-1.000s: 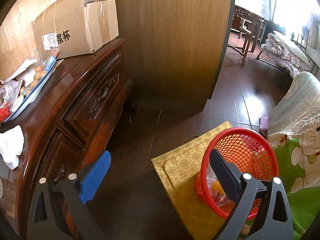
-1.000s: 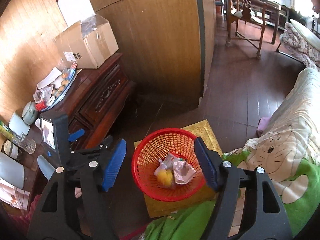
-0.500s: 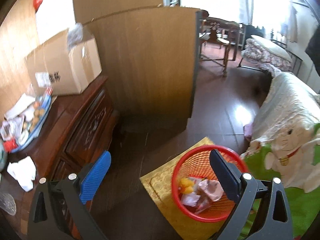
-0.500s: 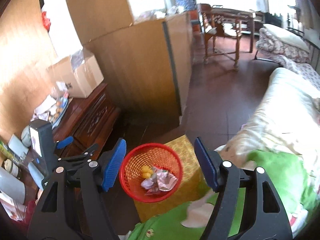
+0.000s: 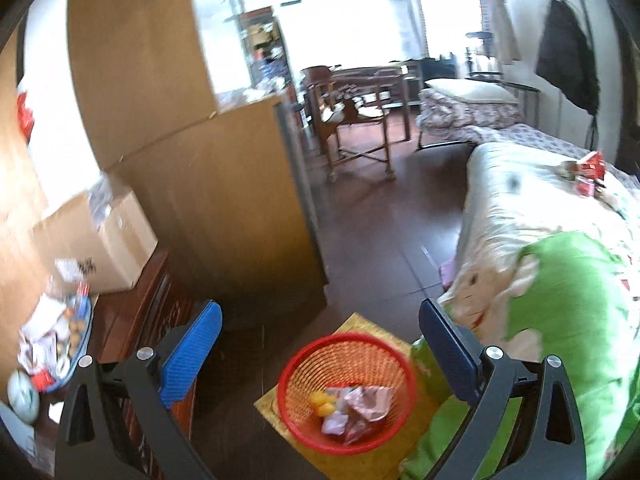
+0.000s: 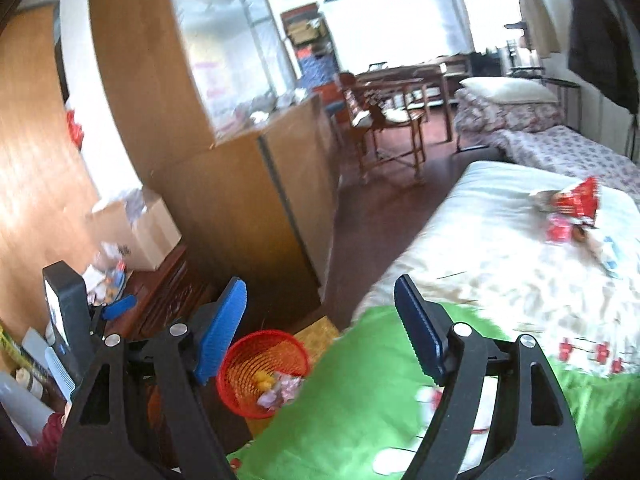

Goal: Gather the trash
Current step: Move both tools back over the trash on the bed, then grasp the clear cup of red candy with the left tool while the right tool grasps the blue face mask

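Observation:
A red mesh basket stands on the floor low in the left wrist view, with crumpled pale wrappers and a yellow piece inside. My left gripper is open above it, with nothing between its blue pads. In the right wrist view the basket sits lower left, partly behind a green blanket. My right gripper is open and its jaws are still widening, with nothing between them. Red snack wrappers lie far off on the cream quilt, at the right edge for the left camera.
A dark wooden cabinet at the left carries a cardboard box and a cluttered tray. A tall wooden partition stands behind the basket, which rests on a yellow mat. A chair stands at the back.
Both cameras have risen and tipped upward, so the basket has slid lower and shrunk. The bed with the red wrappers has come into view. The right jaws stand slightly wider.

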Available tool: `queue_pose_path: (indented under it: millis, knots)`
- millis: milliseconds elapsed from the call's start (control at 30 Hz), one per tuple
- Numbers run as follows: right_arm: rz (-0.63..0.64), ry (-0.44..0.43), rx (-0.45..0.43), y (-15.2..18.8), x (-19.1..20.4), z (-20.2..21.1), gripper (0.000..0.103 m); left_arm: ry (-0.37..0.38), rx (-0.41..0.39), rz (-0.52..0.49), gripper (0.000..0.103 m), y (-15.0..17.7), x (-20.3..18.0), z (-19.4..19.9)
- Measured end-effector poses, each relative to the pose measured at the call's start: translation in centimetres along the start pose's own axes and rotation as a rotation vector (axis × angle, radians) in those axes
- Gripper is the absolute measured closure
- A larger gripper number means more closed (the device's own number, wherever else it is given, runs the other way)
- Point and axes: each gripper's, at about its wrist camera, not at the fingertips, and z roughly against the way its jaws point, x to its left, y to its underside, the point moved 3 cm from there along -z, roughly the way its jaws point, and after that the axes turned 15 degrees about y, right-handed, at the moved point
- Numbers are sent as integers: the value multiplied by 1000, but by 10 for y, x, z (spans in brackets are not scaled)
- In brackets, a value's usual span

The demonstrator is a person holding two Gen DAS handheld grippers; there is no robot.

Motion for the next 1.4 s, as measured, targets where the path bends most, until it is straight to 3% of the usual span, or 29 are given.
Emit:
queue_pose_path:
  millis: [167,267,500,567,800,967,1133,1400]
  knots:
    - [-83,63,-40,3,-52,11,24,59,-10,-91,6,-21,-57,-3]
    - [-122,156,-57,9,-91,11,21,122,-6,-132,6,-34,-92,-14]
    - [-275,343,34,29,-194,-18,21,314,57,-162,6,-71,-182,-74]
    - [-329,383,67,31,-223,-28,21,338,66,-176,6,-80,-205,-92]
    - [-529,384,105,9,-295,-58,21,449,164,-158,6,-109,-279,-172]
    - [-624,442,79,-6,-332,-87,21,519,246,-127,6,-123,-321,-223]
    - [-747,467,145,8,-363,-99,21,570,258,-100,6,-139,-365,-267]
    - [-785,498,103,9,-368,-88,21,575,286,-118,6,-151,-413,-325]
